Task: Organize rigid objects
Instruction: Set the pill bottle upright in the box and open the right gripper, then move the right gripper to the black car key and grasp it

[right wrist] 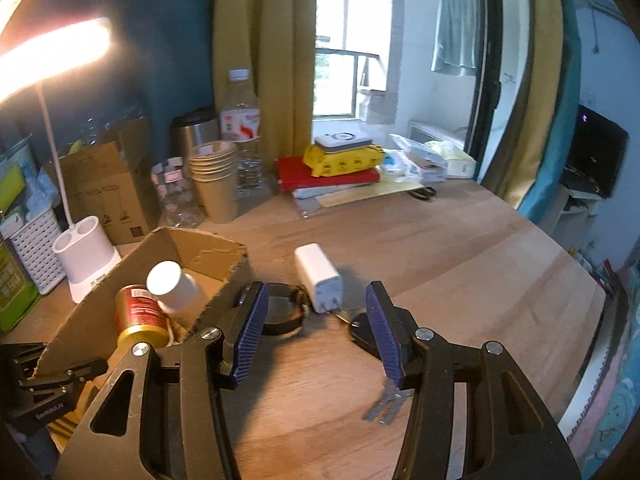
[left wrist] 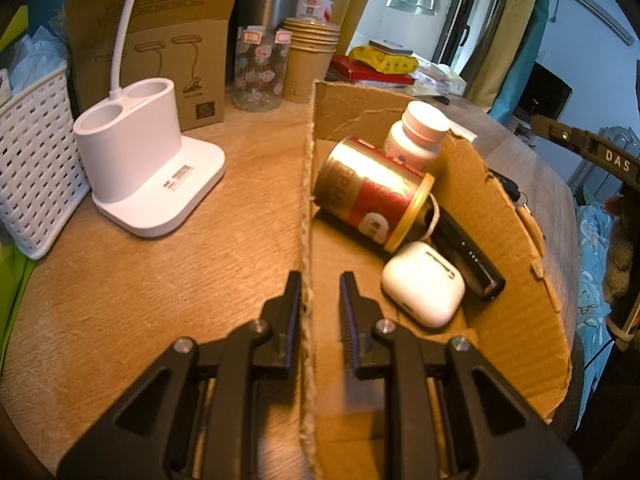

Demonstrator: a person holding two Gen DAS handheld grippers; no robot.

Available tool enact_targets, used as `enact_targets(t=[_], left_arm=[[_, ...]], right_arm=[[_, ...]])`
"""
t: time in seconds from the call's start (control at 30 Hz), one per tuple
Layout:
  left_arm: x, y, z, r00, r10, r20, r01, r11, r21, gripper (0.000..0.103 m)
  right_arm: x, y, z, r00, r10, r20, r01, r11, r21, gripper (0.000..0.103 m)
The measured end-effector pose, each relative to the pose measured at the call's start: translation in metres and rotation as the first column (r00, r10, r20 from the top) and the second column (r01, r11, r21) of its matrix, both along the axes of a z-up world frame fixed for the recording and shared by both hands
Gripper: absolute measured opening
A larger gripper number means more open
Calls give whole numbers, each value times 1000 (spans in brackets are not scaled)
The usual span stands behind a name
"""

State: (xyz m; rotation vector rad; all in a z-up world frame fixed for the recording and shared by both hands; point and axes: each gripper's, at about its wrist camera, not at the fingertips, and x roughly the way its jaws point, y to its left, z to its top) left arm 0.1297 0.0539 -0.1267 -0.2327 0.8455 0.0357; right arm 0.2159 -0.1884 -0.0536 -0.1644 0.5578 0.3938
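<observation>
The left gripper point(left wrist: 320, 292) is clamping its fingers on the near wall of the cardboard box point(left wrist: 308, 208). Ahead and to its right, inside the box, a red and gold can point(left wrist: 372, 192) is lying on its side, a white pill bottle point(left wrist: 418, 134) behind it, a white earbud case point(left wrist: 422, 282) and a black bar point(left wrist: 468, 256) beside it. The right gripper point(right wrist: 316, 332) is hovering over the table point(right wrist: 460, 248) with its fingers apart and empty. Just ahead of it, a white charger point(right wrist: 318, 276) is lying, black tape roll point(right wrist: 282, 314) to its left, keys point(right wrist: 388, 402) below its right finger.
</observation>
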Motion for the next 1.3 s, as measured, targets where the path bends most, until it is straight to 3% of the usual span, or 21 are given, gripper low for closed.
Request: enact_targets(t=[0.2, 0.27, 0.43, 0.77, 1.3], left_arm=[[0, 0, 0, 1000, 0, 0, 0, 1000, 0, 20], [0, 0, 0, 1000, 0, 0, 0, 1000, 0, 20], [0, 0, 0, 1000, 0, 0, 0, 1000, 0, 20], [0, 0, 0, 1000, 0, 0, 0, 1000, 0, 20], [0, 0, 0, 1000, 0, 0, 0, 1000, 1, 20]], right_arm=[[6, -16, -4, 999, -37, -7, 37, 999, -6, 55], [10, -24, -8, 998, -58, -14, 58, 998, -6, 63], [21, -35, -19, 997, -76, -33, 76, 997, -18, 67], [56, -34, -63, 988, -89, -128, 75, 991, -110, 68], [80, -26, -85, 985, -57, -166, 27, 984, -177, 68]])
